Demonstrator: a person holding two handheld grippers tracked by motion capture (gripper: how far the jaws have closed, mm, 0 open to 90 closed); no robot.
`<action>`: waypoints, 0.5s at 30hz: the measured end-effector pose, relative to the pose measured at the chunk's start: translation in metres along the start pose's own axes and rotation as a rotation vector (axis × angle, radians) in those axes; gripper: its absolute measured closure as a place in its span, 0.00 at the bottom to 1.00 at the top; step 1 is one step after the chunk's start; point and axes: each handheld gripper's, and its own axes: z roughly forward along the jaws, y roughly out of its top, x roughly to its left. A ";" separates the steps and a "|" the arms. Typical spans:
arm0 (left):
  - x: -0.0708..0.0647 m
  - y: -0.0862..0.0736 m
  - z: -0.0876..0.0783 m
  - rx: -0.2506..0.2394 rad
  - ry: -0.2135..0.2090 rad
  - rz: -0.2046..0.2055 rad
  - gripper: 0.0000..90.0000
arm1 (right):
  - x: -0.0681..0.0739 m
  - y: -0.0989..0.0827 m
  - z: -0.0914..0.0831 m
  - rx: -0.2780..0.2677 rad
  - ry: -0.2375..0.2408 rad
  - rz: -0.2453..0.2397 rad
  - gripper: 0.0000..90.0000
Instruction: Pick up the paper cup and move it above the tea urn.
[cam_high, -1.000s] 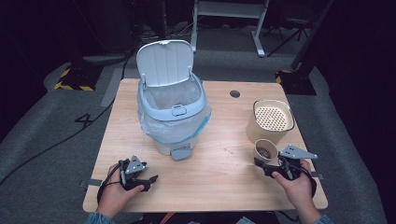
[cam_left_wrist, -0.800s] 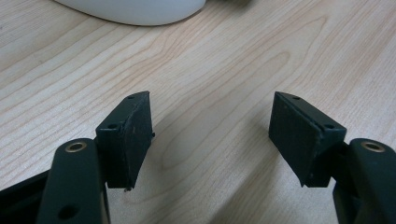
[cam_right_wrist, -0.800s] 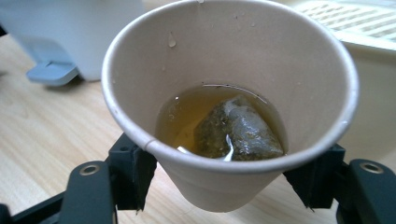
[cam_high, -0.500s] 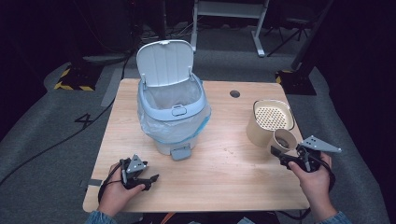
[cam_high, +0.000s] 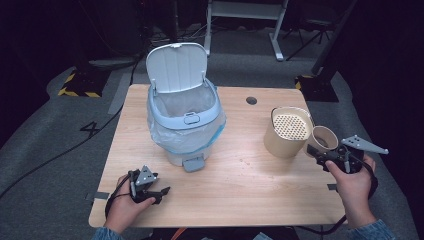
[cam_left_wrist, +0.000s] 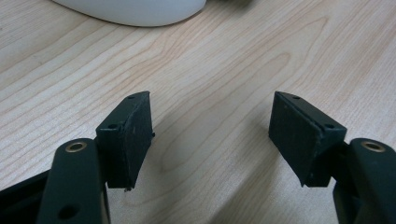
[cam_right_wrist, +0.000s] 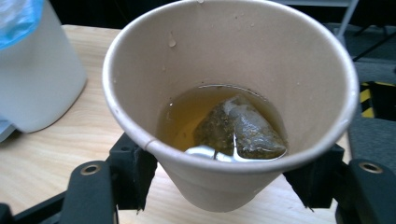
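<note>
Paper cup (cam_right_wrist: 229, 107) with tea bag (cam_right_wrist: 240, 128) and liquid, being gripped in right gripper (cam_high: 334, 159) beside strainer container (cam_high: 288, 131), tilting toward camera, bin (cam_high: 184, 120) lying leftward; left gripper (cam_left_wrist: 215, 126) resting wide, empty.

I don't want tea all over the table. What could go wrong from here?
1. The paper cup holds liquid and a tea bag, and the right gripper clamps it low on the wall; tipping or squeezing harder could slop tea out.
2. The strainer container stands right beside the cup; a sideways swing could knock it.
3. The lidded bin is across the table, so a carry there risks drips on the wood.
</note>
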 end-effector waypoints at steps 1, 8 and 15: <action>0.000 0.000 0.000 0.000 0.000 -0.001 0.34 | 0.000 0.000 0.000 0.000 0.000 0.000 0.37; 0.000 0.000 0.000 0.000 -0.002 -0.004 0.34 | -0.013 0.019 0.000 0.006 -0.053 -0.015 0.38; 0.000 0.000 0.000 -0.001 0.000 -0.007 0.34 | -0.023 0.031 0.002 0.019 -0.085 -0.010 0.38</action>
